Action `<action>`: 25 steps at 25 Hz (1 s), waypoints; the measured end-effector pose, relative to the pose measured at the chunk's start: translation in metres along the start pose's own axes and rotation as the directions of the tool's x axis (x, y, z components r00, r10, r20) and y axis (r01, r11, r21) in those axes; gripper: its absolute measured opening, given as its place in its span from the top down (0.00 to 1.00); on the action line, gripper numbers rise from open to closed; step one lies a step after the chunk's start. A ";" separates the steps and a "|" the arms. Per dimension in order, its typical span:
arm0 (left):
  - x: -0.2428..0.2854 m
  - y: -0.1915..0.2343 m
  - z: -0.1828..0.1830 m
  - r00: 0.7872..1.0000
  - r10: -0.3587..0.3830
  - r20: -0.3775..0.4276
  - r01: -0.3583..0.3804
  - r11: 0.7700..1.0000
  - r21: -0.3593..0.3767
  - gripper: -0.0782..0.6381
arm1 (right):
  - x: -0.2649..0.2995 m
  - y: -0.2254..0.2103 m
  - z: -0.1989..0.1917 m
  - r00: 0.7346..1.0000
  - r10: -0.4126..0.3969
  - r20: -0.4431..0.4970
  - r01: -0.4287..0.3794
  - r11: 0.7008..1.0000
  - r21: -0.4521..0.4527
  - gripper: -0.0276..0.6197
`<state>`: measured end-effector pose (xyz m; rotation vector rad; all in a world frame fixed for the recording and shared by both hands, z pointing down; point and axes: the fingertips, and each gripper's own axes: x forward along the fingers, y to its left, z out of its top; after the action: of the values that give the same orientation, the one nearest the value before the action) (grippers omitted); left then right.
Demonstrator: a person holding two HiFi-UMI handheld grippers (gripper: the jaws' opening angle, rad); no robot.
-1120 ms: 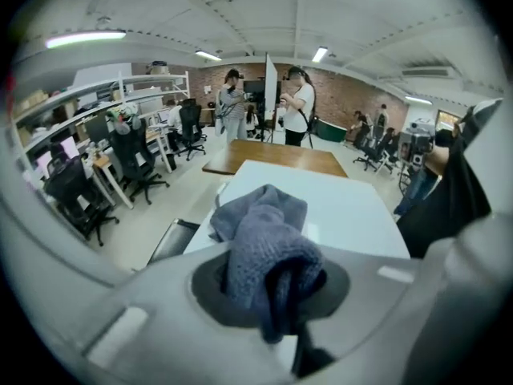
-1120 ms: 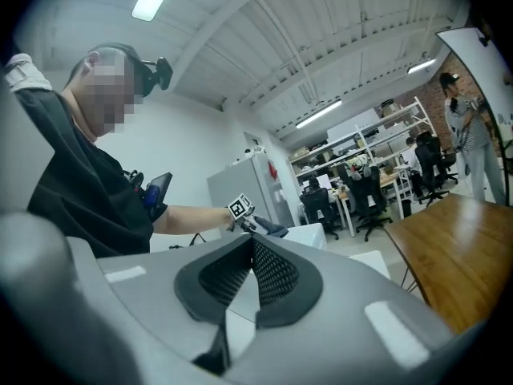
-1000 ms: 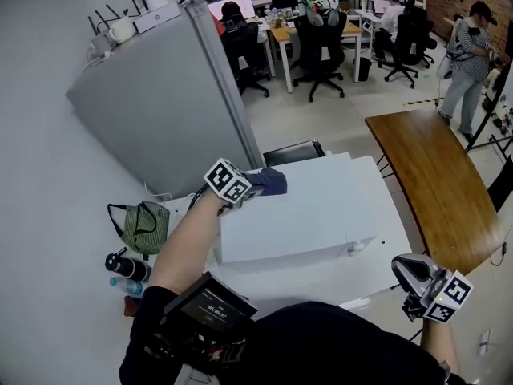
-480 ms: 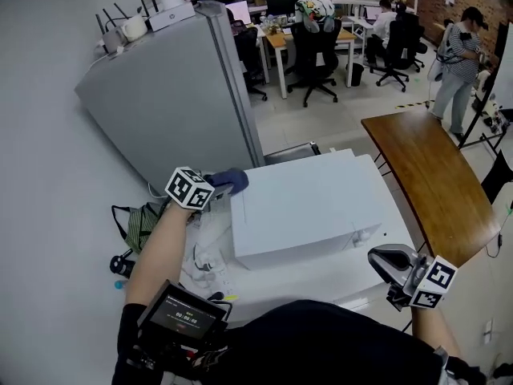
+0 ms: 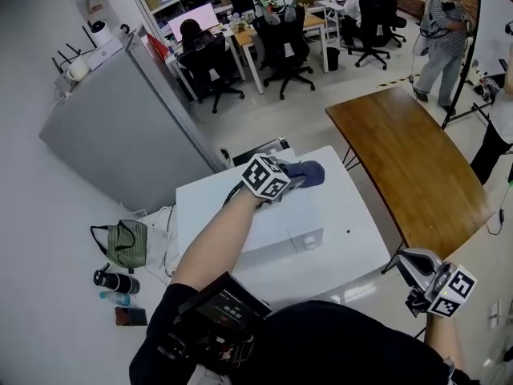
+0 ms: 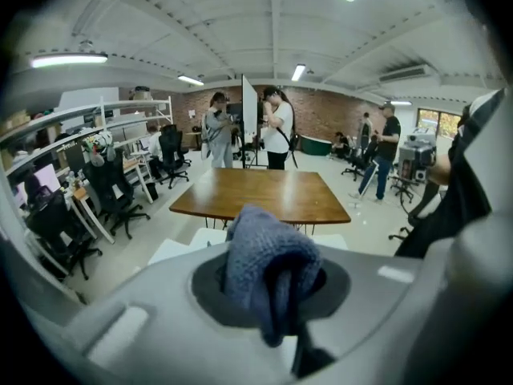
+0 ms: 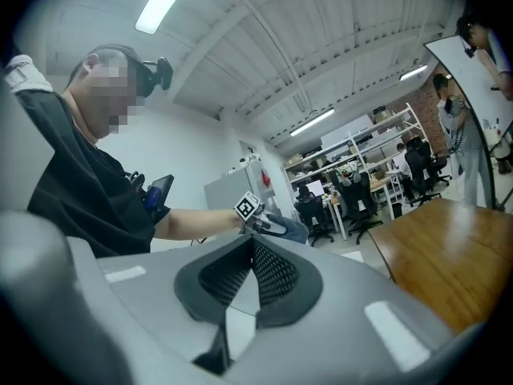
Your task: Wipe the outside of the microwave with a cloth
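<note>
Microwave, blue cloth clamped in left gripper above it

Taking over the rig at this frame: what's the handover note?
Left hand-held gripper: shut on the blue cloth, at the far right corner of the microwave's top.
Right hand-held gripper: shut, empty, held off to the right, away from the microwave.
Done: cannot tell from this frame how much is wiped.
Left: likely the rest of the top, then the front and sides.
</note>
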<state>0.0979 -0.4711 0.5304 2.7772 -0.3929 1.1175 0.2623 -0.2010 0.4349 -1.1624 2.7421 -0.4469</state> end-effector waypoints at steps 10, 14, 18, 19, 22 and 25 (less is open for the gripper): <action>-0.107 0.041 -0.138 0.989 0.043 -0.139 -0.058 0.993 -0.106 0.82 | 0.056 0.047 -0.011 0.997 0.063 -0.036 -0.064 0.998 -0.016 0.95; -0.214 0.059 -0.238 0.985 0.101 -0.143 -0.128 0.972 -0.195 0.82 | 0.125 0.124 -0.024 0.985 0.157 -0.074 -0.160 0.986 -0.045 0.95; -0.294 0.063 -0.321 0.982 0.132 -0.135 -0.166 0.945 -0.282 0.82 | 0.179 0.188 -0.042 0.966 0.235 -0.112 -0.241 0.969 -0.049 0.95; -0.307 0.063 -0.342 0.976 0.140 -0.165 -0.184 0.939 -0.292 0.82 | 0.186 0.198 -0.045 0.961 0.246 -0.123 -0.254 0.966 -0.051 0.95; -0.335 0.065 -0.383 0.953 0.181 -0.245 -0.253 0.917 -0.307 0.82 | 0.193 0.210 -0.044 0.956 0.261 -0.136 -0.270 0.961 -0.054 0.95; -0.345 0.071 -0.336 0.955 0.244 -0.170 -0.284 0.917 -0.279 0.82 | 0.183 0.200 -0.037 0.958 0.258 -0.123 -0.267 0.962 -0.062 0.95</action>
<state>-0.3837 -0.4021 0.5340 2.4187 -0.8669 1.1734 -0.0101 -0.1925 0.4056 -0.7908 2.9798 -0.3870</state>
